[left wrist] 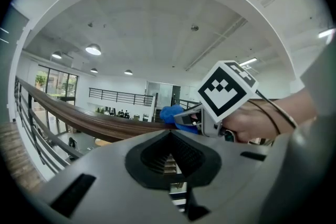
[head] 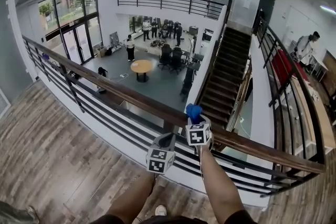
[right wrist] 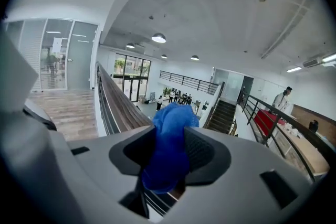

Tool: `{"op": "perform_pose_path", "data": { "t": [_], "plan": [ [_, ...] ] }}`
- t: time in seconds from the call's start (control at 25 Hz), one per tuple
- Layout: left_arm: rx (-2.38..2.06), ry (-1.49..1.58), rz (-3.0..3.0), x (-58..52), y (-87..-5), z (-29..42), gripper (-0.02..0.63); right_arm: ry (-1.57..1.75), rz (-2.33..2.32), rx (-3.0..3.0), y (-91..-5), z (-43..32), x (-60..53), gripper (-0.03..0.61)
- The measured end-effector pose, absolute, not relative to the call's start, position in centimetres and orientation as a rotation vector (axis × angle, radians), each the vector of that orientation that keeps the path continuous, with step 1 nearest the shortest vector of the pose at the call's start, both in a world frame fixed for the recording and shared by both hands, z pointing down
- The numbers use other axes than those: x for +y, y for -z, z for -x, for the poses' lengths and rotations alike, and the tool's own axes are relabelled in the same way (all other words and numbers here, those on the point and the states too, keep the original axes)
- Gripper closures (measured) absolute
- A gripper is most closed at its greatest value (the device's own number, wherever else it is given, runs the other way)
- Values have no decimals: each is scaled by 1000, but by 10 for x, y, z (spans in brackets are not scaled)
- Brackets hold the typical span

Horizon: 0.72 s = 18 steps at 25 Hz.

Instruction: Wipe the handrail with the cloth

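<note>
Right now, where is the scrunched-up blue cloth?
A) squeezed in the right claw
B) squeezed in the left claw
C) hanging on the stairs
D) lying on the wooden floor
A: the right gripper view shows the crumpled blue cloth pinched between the jaws of the right claw, by the long brown wooden handrail. The left claw is shut on nothing.

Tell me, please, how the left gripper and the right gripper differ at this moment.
The left gripper is shut on nothing; the right gripper is clamped on the blue cloth. The right gripper reaches up to the wooden handrail; the left gripper sits lower, just on the near side of it. Both carry a marker cube.
</note>
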<state>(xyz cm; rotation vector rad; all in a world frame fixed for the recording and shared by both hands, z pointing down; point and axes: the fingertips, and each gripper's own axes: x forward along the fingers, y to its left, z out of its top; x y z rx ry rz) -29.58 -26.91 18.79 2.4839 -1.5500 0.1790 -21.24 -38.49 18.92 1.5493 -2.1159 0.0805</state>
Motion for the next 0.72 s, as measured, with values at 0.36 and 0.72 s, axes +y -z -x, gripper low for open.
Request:
{"op": "perform_pose_path", "data": {
  "t": [0.36,0.72],
  "plan": [
    [-1582,-198,-2474,-266,-202,306,609,-120,-1559,-2073,-197,212,-381,489],
    [-1568,-200,-2487,-277,-200,301,609,-169,-1636,-2011,-200,192,-374,491]
  ]
}}
